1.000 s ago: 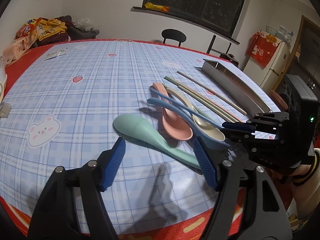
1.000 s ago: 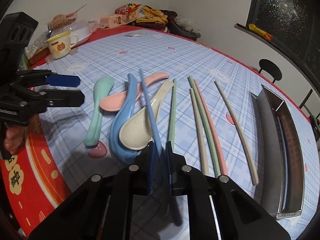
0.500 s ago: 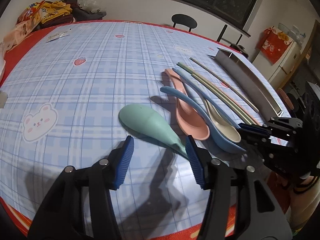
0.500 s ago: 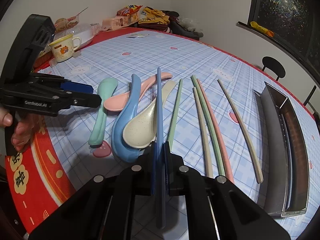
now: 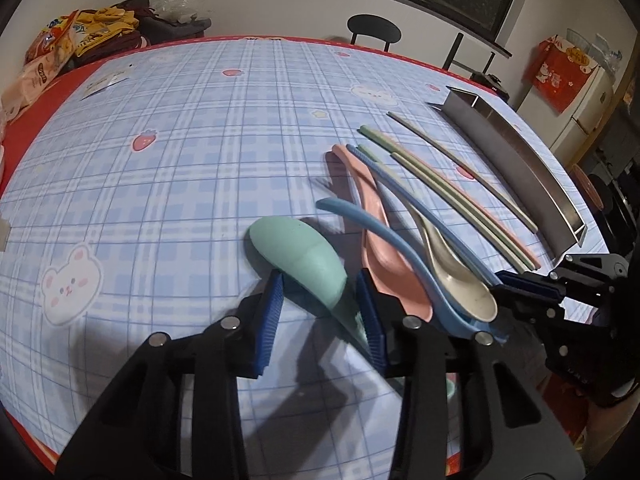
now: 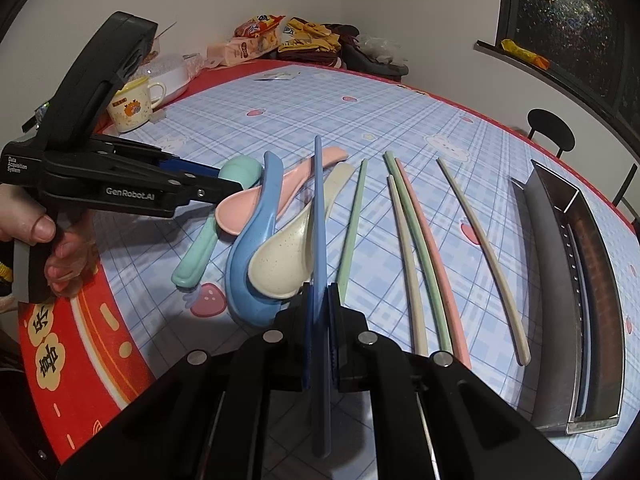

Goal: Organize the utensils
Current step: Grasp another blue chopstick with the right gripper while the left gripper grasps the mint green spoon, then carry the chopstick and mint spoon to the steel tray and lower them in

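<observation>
only readable stuff: the left hand-held gripper says "GenRobot.AI" in white along its arm, plus a tiny "Data Acquisition System" label further back on the body. rest is too blurry to read

Two close wrist views, shared tablecloth

Both handheld grippers are matte black plastic linkages joined by round silver pins, each ending in two ribbed blue pads. Seen from the right wrist camera, the left gripper has a wedge-shaped black housing above its finger bars, white lettering "GenRobot.AI" on the near bar and "Data Acquisition System" on the block behind it, and a grey grip below. The hand around that grip shows a black-and-yellow cuff.
</observation>
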The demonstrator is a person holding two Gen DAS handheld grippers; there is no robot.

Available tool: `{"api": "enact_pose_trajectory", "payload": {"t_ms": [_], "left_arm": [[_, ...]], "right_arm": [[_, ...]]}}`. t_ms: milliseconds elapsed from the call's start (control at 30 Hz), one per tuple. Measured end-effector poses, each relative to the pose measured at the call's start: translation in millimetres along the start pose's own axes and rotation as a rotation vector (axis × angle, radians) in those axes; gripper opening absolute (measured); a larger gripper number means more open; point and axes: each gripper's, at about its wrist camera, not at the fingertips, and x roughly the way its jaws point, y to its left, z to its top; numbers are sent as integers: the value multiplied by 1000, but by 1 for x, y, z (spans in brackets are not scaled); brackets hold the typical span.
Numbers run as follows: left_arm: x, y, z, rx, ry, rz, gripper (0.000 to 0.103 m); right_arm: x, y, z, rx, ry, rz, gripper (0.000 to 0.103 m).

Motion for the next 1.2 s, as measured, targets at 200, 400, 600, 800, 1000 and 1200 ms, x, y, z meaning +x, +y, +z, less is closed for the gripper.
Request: {"api": "enact_pose_trajectory", "payload": {"t_ms": [200,400,600,800,1000,1200], "left_arm": [[5,-9,3,37,0,7,25],[1,-9,0,99,3,29,12],[-9,0,-13,140,11,53,12],[-12,-2,-26,165,-21,55,12],[-15,10,-28,107,-42,-15,12],[-20,23,-29,32,-77,-75,11]], "right_arm": [[0,-1,0,2,-1,2,8],[-1,-4,0,17,0,4,8],[3,-3,1,14,12,0,8],[4,-5,1,30,14,4,8],[4,-5,2,35,13,-3,8],[-5,-12,0,68,-39,-7,8]]}}
